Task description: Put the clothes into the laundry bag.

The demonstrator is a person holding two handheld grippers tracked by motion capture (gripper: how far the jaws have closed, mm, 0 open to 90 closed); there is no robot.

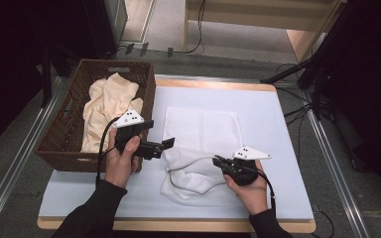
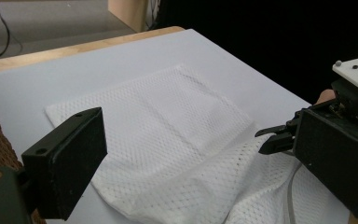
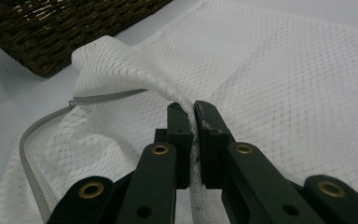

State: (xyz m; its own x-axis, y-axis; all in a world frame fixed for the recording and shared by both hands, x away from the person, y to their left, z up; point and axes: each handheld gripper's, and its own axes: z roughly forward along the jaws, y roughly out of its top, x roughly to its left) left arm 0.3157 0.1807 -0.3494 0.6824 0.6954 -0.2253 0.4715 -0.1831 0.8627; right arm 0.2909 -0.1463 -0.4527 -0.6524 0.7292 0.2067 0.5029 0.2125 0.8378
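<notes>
Left of centre in the high view: brown wicker basket [image 1: 64, 134] on the counter [image 1: 287, 148], cream cloth [image 1: 104, 106] heaped inside. Basket's right wall just beside the left edge of the white mesh bag [image 1: 201, 148]; in the right tool's view, its weave across the upper left corner [image 3: 51, 32]. Beyond the counter, at the top of the frame, grey floor with black cables. At the right edge, dark stand legs.

Mesh bag at centre frame, mostly flat on the white counter top, long axis running from top to bottom of the high view. Far end squared and smooth; near end rumpled, with a grey zipper edge [image 1: 178, 171] curving across the lower left of it and facing the bottom of the frame. Same grey strip at lower left of the right tool's view [image 3: 32, 140].

Left tool [image 1: 167, 144] above the bag's left edge, jaws spread wide, nothing between them, clear of the fabric; seen spread likewise in its own view [image 2: 186, 154]. Right tool [image 1: 218, 160] at the bag's lower right, pressed together on a raised fold of mesh, pinched cloth plain between the pads [image 3: 193, 126].
</notes>
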